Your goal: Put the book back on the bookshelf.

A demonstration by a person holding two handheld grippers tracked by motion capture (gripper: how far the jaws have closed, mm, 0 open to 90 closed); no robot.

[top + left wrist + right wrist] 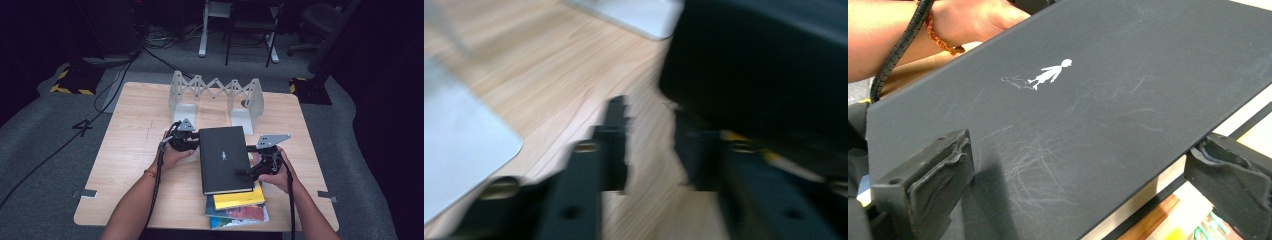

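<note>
we start at our right fingers (1083, 185). one pad (923, 180) sits on top of the black book (1088, 100) and the other pad (1233, 175) sits under its edge, so the right fingers are clenched on the black book near its side.

our left fingers (651, 145) are at the other side of the black book (764, 60). there is a gap between the two pads, and we see bare wood through it. the picture is blurry, so we cannot tell if they grasp the black book or not. from the high view the left fingers (192, 142) look like they are touching the left edge of the black book (224, 159).

the black book has a small white figure (1050, 72) on its cover. it lies on top of a pile: a yellow book (240, 198) is just under the black book, and a colourful book (237, 215) is under that.

the pile rests on the worktop (130, 165), near its front edge. behind the black book stands a white folding rack (216, 97), well apart from it. our left hand (975, 20) is just beside the black book's left edge, and our right hand (277, 175) is just beside its right edge.
</note>
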